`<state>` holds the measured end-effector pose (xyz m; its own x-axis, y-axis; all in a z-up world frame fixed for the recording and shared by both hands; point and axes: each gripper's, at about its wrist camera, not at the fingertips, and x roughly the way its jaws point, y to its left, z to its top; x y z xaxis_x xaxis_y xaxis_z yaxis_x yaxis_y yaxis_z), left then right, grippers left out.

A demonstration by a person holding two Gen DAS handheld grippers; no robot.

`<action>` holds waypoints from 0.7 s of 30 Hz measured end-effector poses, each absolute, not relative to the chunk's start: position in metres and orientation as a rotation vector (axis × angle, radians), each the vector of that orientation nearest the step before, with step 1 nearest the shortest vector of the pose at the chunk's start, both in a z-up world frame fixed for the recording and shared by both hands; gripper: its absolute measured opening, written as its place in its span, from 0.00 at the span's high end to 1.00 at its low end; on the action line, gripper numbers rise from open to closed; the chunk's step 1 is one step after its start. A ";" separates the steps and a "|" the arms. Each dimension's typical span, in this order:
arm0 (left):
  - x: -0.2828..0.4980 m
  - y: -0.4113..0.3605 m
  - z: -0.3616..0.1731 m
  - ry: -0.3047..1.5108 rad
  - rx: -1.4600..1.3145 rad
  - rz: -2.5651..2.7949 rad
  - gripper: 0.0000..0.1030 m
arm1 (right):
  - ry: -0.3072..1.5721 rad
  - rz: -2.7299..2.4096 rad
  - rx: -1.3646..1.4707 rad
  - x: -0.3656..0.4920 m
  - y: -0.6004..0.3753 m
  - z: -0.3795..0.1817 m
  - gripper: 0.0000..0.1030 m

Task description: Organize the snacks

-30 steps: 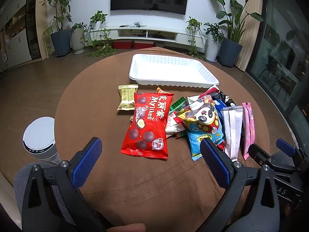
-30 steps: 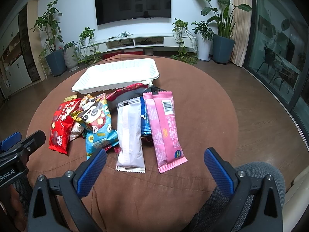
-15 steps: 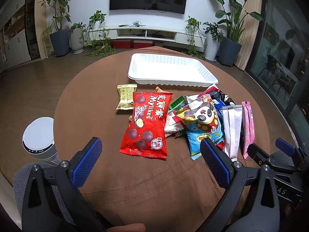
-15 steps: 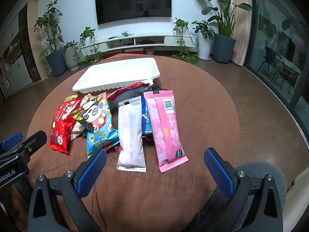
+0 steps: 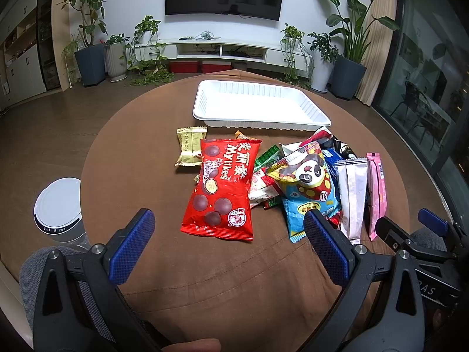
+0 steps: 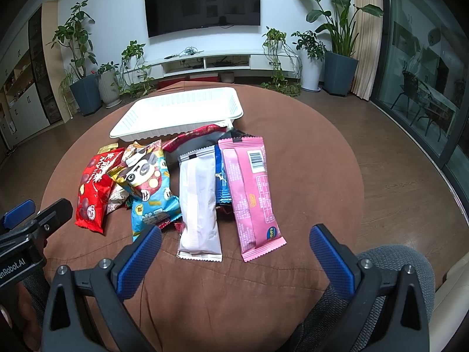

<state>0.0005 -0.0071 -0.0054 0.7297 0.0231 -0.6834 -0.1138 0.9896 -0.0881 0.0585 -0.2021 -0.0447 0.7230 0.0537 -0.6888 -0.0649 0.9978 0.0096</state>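
Both pairs of fingers are spread wide and hold nothing: the left gripper [image 5: 227, 250] hangs over the near edge of the brown table [image 5: 132, 158], and the right gripper [image 6: 234, 261] does the same beside it. Straight ahead of the left fingers lies the red bag [image 5: 222, 186]; ahead of its right finger is the panda bag [image 5: 307, 187]. Between the right fingers, just beyond their tips, lie the white packet [image 6: 199, 202] and the pink packet [image 6: 252, 196], side by side and lapping a blue packet [image 6: 219, 179] between them. Past the whole heap sits the white tray [image 5: 258, 105], with nothing in it, so no snack is sorted yet. The risk, as I judge it, is in the overlap: a pinch on the panda bag or the white packet may catch a neighbour's edge and drag it along, and the slick, puffy wrappers may slide out of the pads or off the table's near edge. The two grippers are close together and could knock each other if both reach for the middle. Several small packets under the panda bag show only as green and red corners, and I cannot tell what they are; a yellow packet [image 5: 190, 149] left of the red bag has print too small to read.
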 end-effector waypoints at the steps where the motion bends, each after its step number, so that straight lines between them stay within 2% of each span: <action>1: 0.000 -0.007 -0.005 0.749 -0.127 0.076 0.00 | 0.760 0.066 -0.015 0.059 -0.202 -0.045 0.00; 21: 0.001 -0.008 -0.007 0.753 -0.123 0.075 0.00 | 0.763 0.068 -0.014 0.057 -0.198 -0.047 0.00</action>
